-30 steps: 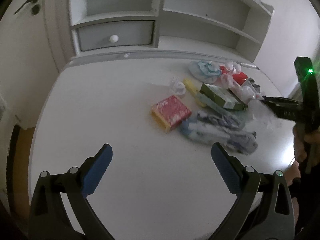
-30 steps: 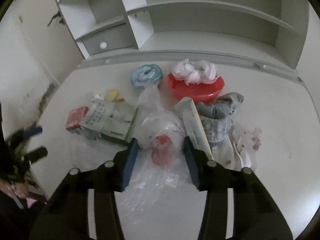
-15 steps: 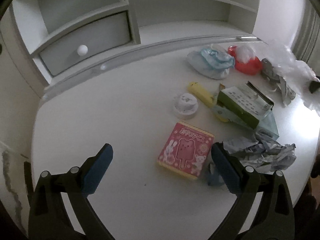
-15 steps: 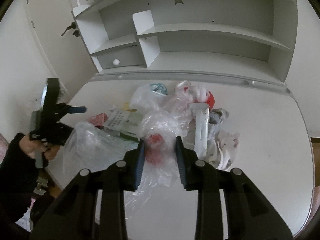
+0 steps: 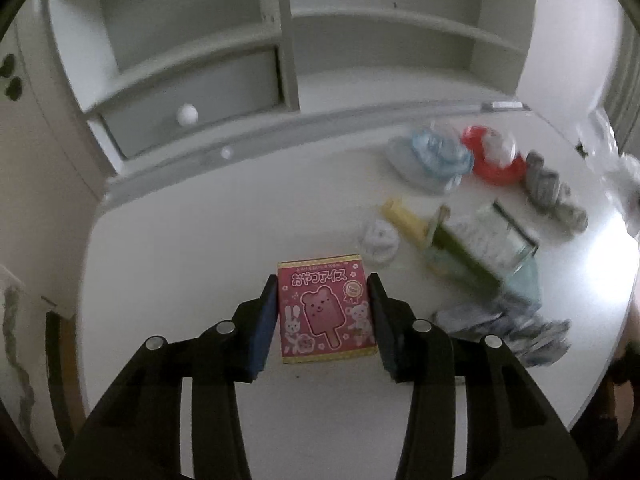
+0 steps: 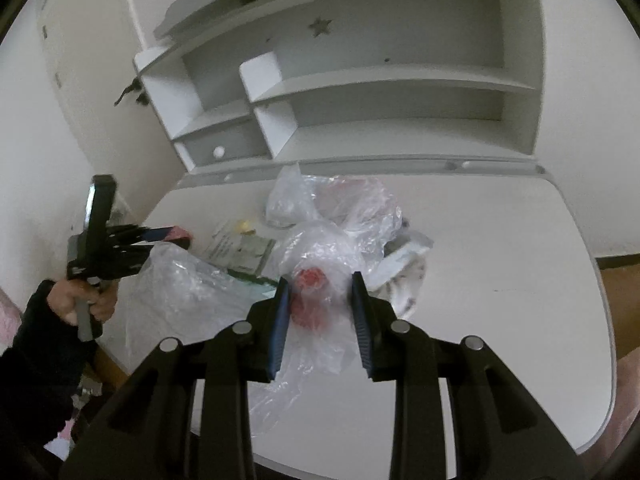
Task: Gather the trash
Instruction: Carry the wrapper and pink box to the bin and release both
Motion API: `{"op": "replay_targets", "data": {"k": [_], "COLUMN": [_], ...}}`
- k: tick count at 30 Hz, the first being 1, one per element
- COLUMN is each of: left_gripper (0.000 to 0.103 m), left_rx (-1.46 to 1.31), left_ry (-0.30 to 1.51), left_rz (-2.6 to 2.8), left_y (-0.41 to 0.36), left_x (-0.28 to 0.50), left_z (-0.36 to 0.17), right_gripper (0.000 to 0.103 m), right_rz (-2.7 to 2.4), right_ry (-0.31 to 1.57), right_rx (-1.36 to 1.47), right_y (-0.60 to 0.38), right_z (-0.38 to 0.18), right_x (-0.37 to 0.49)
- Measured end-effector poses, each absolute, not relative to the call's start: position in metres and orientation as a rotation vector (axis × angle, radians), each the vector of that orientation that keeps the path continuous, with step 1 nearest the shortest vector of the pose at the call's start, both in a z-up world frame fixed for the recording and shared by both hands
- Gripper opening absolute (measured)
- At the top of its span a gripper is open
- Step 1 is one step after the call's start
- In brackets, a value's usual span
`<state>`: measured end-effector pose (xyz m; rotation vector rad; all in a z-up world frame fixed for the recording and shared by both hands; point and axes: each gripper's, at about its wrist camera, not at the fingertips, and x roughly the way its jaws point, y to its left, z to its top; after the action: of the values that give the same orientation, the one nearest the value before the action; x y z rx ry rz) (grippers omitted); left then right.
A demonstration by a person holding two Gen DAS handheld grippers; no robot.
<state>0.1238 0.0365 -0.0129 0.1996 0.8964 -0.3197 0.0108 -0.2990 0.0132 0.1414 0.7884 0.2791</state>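
Note:
My left gripper (image 5: 323,292) is shut on a pink ice-cream box (image 5: 326,308), one pad on each side, at the white desk (image 5: 180,248). In the right wrist view the left gripper (image 6: 160,236) shows at the left with the pink box between its tips. My right gripper (image 6: 319,300) is shut on a clear plastic bag (image 6: 336,240) with something red inside (image 6: 308,280), and holds it above the desk. The bag hangs open toward the left.
Trash lies on the right of the desk: a green-and-white carton (image 5: 480,244), a yellow wrapper (image 5: 404,220), a small white cup (image 5: 378,240), a blue crumpled bag (image 5: 436,160), a red bowl (image 5: 496,160), grey cloth (image 5: 556,192), crumpled wrappers (image 5: 508,328). A shelf unit with a drawer (image 5: 192,100) stands behind.
My left gripper moved in over the pink box and closed on its sides. My right gripper lifted the plastic bag higher above the desk.

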Motion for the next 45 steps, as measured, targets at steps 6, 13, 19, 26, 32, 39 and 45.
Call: {"op": "replay_targets", "data": {"k": [6,13,19,26,32,39,45], "left_gripper": [0.043,0.043,0.043,0.043,0.043,0.044,0.043], "left_rx": [0.183,0.217,0.301,0.467,0.63,0.681,0.672], "left_ry": [0.836,0.774,0.764,0.821,0.926,1.002,1.028], "left_rz": [-0.392,-0.669,-0.996,-1.336,-1.473,-1.479,-1.453], "left_y": [-0.015,-0.154,-0.311,-0.478,-0.573,-0.616,-0.619], "left_x": [0.106,0.07,0.012,-0.082,-0.127,-0.13,-0.128], "left_z": [0.023,0.046,0.031,-0.025,-0.102,-0.142,-0.14], "right_gripper": [0.03,0.03,0.03,0.03,0.03,0.03,0.041], "right_rz": [0.29,-0.003,-0.394,-0.764,-0.871,-0.875,-0.839], "right_ry": [0.729,0.636,0.646,0.773,0.897,0.992,1.019], "right_rx": [0.315,0.375,0.473,0.613,0.787,0.851,0.841], "right_y": [-0.35,-0.45,-0.552,-0.646,-0.697,-0.715,-0.717], "right_z": [0.026,0.028,-0.021,-0.1,-0.168,-0.204,-0.206], "right_x": [-0.007,-0.076,-0.167,-0.255,-0.3,-0.31,-0.302]}}
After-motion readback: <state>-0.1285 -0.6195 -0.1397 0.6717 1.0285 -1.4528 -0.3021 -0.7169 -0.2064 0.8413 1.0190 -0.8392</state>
